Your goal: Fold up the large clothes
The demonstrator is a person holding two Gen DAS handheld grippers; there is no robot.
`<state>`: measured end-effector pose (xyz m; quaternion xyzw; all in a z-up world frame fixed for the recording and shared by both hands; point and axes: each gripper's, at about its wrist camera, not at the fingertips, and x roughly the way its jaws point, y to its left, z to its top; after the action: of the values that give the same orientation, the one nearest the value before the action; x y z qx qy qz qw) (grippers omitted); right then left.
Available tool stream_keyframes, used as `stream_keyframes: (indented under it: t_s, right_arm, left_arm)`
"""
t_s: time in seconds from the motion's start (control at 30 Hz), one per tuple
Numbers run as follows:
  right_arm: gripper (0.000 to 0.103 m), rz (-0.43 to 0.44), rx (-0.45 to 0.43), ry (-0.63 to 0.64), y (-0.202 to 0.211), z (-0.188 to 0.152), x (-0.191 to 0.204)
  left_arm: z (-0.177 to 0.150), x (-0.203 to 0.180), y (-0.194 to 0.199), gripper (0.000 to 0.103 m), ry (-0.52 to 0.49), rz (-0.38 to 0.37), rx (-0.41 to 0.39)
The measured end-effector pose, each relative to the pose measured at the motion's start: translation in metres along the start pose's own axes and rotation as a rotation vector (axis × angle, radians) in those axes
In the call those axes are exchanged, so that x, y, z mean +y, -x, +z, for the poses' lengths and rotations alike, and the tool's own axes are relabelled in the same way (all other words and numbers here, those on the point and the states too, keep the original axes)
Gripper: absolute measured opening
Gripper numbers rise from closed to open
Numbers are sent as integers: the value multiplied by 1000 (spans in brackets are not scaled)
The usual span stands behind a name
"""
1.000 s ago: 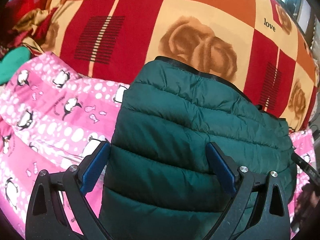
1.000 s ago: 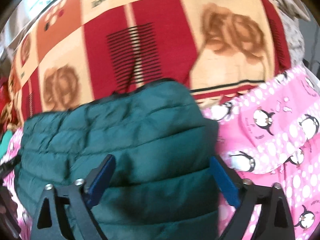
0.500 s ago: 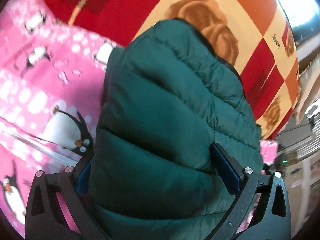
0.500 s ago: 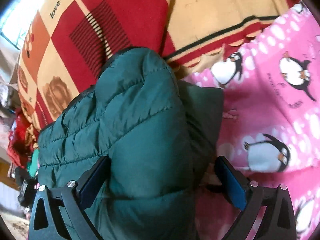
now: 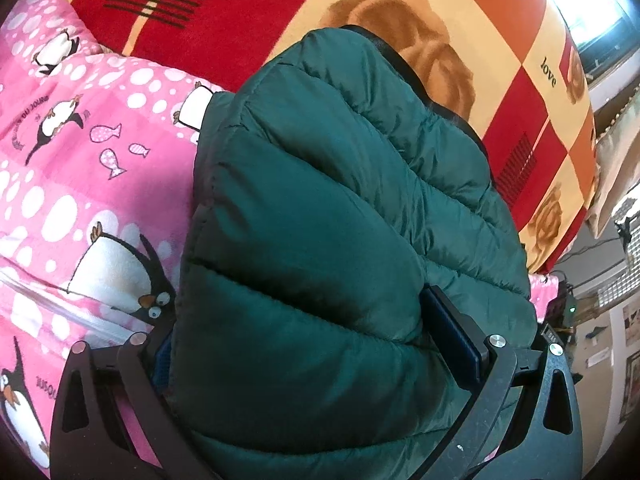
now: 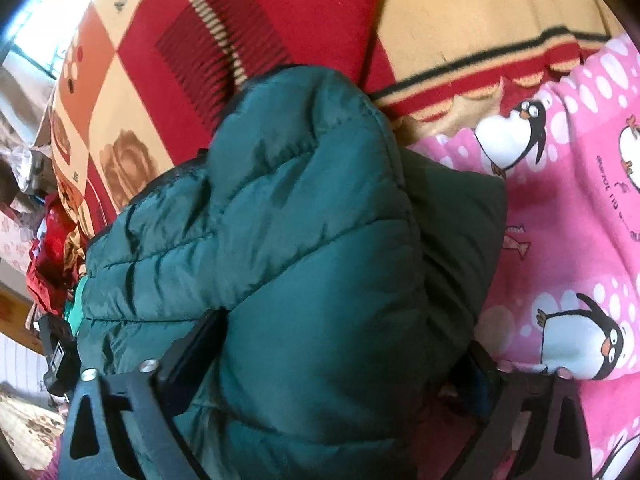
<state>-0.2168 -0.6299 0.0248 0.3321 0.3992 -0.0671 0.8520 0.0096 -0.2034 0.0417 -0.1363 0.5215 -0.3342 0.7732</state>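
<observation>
Jacket (image 5: 340, 240), green, quilted and padded, lies folded on a pink penguin blanket (image 5: 80, 168), its far edge against a red and cream checked blanket (image 5: 460, 20). Left gripper (image 5: 316, 344) has its fingers pressed into either side of the near left end, padding bulging between them. Right gripper (image 6: 340, 360) is likewise clamped on the near right end. Judgement: garment is light, soft and springy, with a slick shell likely to slip and puff open once released. Best hold is deep across the full thickness at a stitched seam, both ends level, so layers stay together.
</observation>
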Motion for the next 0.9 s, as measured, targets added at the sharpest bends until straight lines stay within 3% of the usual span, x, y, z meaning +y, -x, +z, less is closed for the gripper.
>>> stream_keyframes:
  t_s: [0.1,0.23,0.33,0.6,0.77,0.9]
  right_arm:
    - [66,-7,-35,45,10,-6,16]
    - [52,-9,-66,62,27,-11,26]
    - [44,23,-96,42,43,-15,33]
    - [39,98,-131,66,100,-49,65]
    - [39,132,-87,66,134,-89,73]
    - [42,100,-34,25,135,-117,64]
  left_arm:
    - [-5,-14,11,81,-60,26,-39]
    - [-10,-33,28,56,-132,56,-73]
    - [-11,-39,44,44,-155,39,-78]
    - [-36,-52,106,37,-209,-16,-76]
    - [-70,-42,149,37,-210,-44,-45]
    - [-96,-27,161,38,-195,-22,-4]
